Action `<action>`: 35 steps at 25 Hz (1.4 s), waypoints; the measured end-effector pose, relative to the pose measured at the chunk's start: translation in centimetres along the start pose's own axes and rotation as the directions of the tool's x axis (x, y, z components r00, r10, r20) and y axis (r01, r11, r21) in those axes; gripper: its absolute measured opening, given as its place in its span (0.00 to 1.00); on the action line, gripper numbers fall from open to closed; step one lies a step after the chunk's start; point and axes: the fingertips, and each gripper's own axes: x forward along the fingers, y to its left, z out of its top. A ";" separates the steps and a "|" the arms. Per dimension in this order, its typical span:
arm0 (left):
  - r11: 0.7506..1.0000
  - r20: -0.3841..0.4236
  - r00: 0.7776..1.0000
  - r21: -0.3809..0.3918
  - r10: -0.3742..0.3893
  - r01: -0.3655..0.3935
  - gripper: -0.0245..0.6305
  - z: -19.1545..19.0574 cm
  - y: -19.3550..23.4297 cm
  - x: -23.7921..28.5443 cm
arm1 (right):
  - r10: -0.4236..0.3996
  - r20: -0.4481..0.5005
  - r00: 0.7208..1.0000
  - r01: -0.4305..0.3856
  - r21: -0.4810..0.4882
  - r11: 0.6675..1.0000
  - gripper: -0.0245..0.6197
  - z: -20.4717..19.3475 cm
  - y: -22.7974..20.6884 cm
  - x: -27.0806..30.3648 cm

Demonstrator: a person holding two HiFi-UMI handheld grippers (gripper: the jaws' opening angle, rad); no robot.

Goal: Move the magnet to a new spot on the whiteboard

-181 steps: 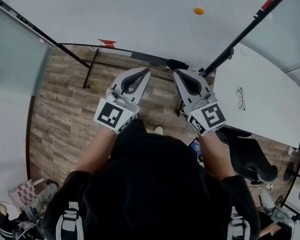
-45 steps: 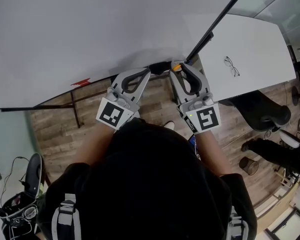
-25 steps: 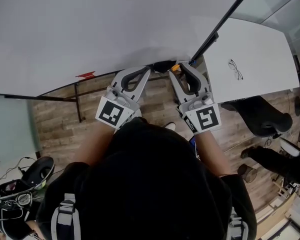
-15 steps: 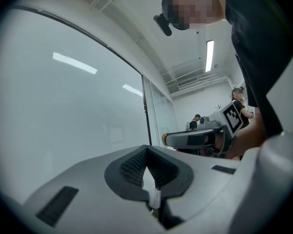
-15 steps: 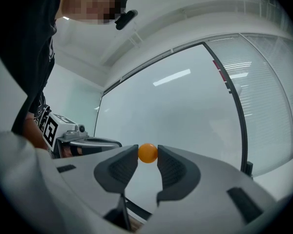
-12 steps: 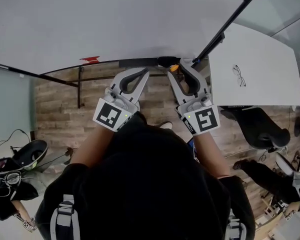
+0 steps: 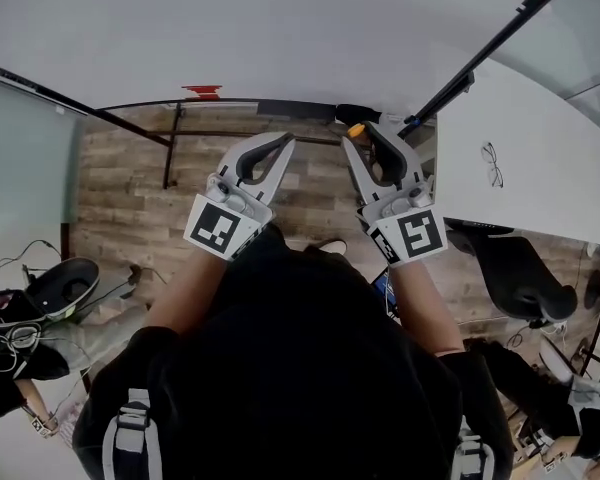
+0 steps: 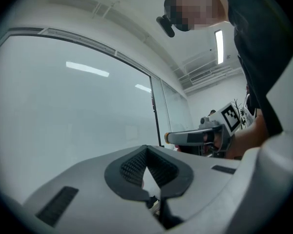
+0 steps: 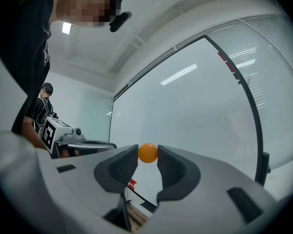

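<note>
A small orange magnet [image 9: 147, 153] sits pinched between the tips of my right gripper [image 9: 147, 155], which is shut on it. In the head view the magnet [image 7: 357, 129] shows at that gripper's [image 7: 363, 135] tip, just below the lower edge of the whiteboard [image 7: 280, 28]. The whiteboard [image 9: 195, 111] fills the space ahead in the right gripper view. My left gripper [image 7: 283, 141] hangs beside it to the left, its tips together with nothing between them. The left gripper [image 8: 146, 148] points at the board too.
A black eraser [image 7: 355, 114] and a red object [image 7: 202, 92] lie along the board's tray. A black frame pole [image 7: 490, 43] slants up at the right. A white table [image 7: 540, 178] with glasses [image 7: 492, 163] stands at the right, a dark chair [image 7: 515, 273] beside it.
The head view has swung, so the board's lower edge sits higher and flatter. Both grippers keep their places side by side, the right one still holding the magnet.
</note>
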 end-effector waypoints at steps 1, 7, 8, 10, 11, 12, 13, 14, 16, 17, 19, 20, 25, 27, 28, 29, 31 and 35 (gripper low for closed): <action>1.000 -0.001 1.000 0.000 0.011 -0.011 0.04 0.1 0.5 -0.3 | 0.009 0.001 1.000 -0.009 -0.004 1.000 0.22 0.1 0.3 0.4; 0.998 0.015 0.998 0.014 0.054 -0.054 0.04 0.4 4.0 -2.2 | 0.046 -0.009 0.999 -0.047 -0.023 0.999 0.22 0.3 2.6 3.5; 0.998 0.015 0.998 0.015 0.060 -0.060 0.04 0.3 4.9 -2.5 | 0.050 -0.012 0.999 -0.051 -0.024 0.998 0.22 0.2 3.1 4.4; 0.998 0.010 0.998 0.014 0.064 -0.065 0.04 -0.1 6.8 -3.1 | 0.051 -0.019 0.999 -0.052 -0.027 0.998 0.22 -0.1 3.9 6.1; 0.998 0.009 0.998 0.013 0.062 -0.062 0.04 -0.3 7.7 -3.4 | 0.048 -0.020 0.999 -0.049 -0.026 0.998 0.22 -0.3 4.2 7.1; 0.998 0.009 0.998 0.011 0.058 -0.058 0.04 -0.4 8.7 -3.7 | 0.044 -0.019 0.999 -0.044 -0.022 0.999 0.22 -0.3 4.6 8.1; 0.998 0.011 0.998 0.012 0.054 -0.054 0.04 -0.3 9.7 -4.1 | 0.040 -0.018 0.999 -0.040 -0.018 0.999 0.22 -0.3 5.0 9.1; 0.999 0.013 0.999 0.015 0.050 -0.051 0.04 -0.2 10.7 -4.4 | 0.037 -0.016 0.999 -0.038 -0.014 0.999 0.22 -0.4 5.4 10.2; 0.999 0.017 0.999 0.023 0.044 -0.044 0.04 -0.1 12.8 -5.2 | 0.036 -0.012 0.999 -0.036 -0.013 0.999 0.22 -0.4 6.4 12.3; 0.999 0.017 0.999 0.024 0.041 -0.041 0.04 -0.1 13.9 -5.6 | 0.035 -0.012 0.999 -0.035 -0.016 0.999 0.23 -0.4 7.0 13.5; 0.999 0.015 0.999 0.025 0.034 -0.035 0.04 -0.3 16.5 -6.4 | 0.027 -0.014 1.000 -0.027 -0.022 0.999 0.22 -0.5 8.0 16.0; 0.999 0.013 0.999 0.025 0.030 -0.030 0.04 -0.5 17.9 -6.9 | 0.018 -0.016 1.000 -0.018 -0.022 1.000 0.22 -0.6 8.5 17.2; 1.000 0.021 0.999 0.019 -0.025 0.025 0.04 -1.0 24.2 -9.7 | -0.064 -0.025 0.998 0.063 -0.019 0.998 0.22 -1.6 11.6 22.9; 0.999 0.030 0.998 0.017 -0.049 0.049 0.04 -1.1 26.8 -10.8 | -0.098 -0.031 0.995 0.097 -0.021 0.995 0.22 -2.1 13.2 25.1; 0.998 0.032 0.997 0.019 -0.063 0.063 0.04 -1.2 28.1 -11.3 | -0.114 -0.032 0.993 0.114 -0.022 0.993 0.22 -2.3 13.9 26.1; 0.997 0.033 0.996 0.023 -0.079 0.079 0.04 -1.3 29.2 -11.7 | -0.132 -0.032 0.991 0.132 -0.026 0.991 0.22 -2.5 14.5 27.1; 0.993 0.034 0.992 0.026 -0.119 0.118 0.04 -1.6 31.1 -12.1 | -0.178 -0.031 0.984 0.177 -0.035 0.984 0.23 -2.7 15.4 28.8; 0.983 0.066 0.981 0.013 -0.183 0.182 0.04 -1.1 33.8 -12.8 | -0.304 -0.034 0.952 0.303 -0.037 0.952 0.23 -2.8 16.2 30.9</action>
